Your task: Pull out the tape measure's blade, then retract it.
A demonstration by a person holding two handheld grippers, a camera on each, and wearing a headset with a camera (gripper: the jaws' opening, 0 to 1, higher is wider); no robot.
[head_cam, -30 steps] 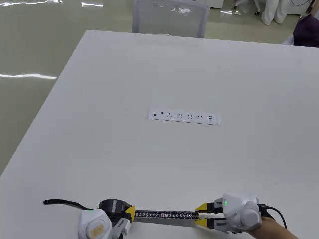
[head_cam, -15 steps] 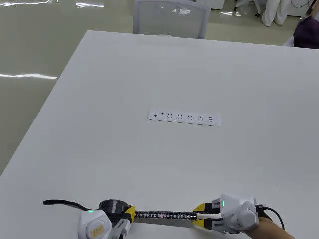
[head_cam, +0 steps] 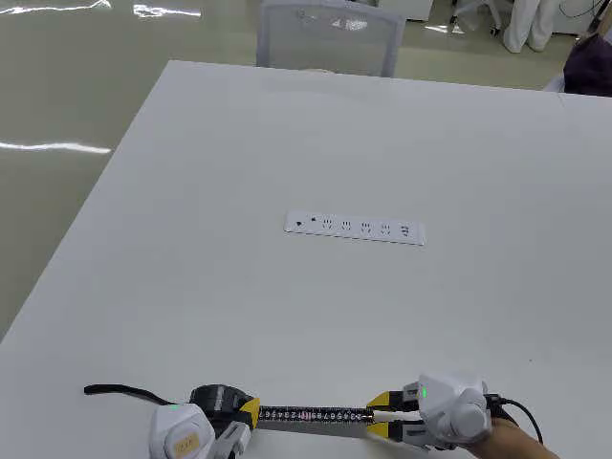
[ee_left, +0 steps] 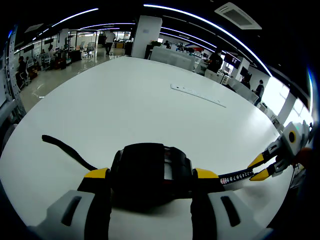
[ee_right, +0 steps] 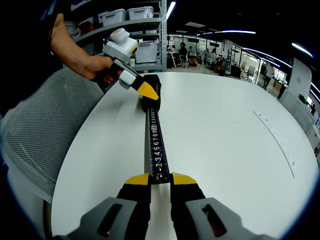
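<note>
Clamping 1 tape measure (head_cam: 218,397) in left gripper (ee_left: 151,174) fingers (ee_left: 97,174), right gripper (ee_right: 160,178) pinching 1 blade (ee_right: 155,140), 1 pwr strip (head_cam: 355,228)

At the desk's (head_cam: 287,143) near edge the left gripper (head_cam: 244,421) clamps the black tape measure (head_cam: 218,398), its blade (head_cam: 314,416) reaching the right gripper's (head_cam: 381,416) pinching jaws, a power strip (head_cam: 355,228) lying mid-desk.

The worktop (head_cam: 287,134) is big, white and flat. A long white power strip (head_cam: 355,228) lies flat near its middle, well apart from the other things. Close to the near edge sits a black tape measure (head_cam: 218,398). Its thin black strap (head_cam: 120,390) lies on the worktop to the left. Its blade (head_cam: 316,416) is pulled out and runs to the right, low along the worktop.
</note>
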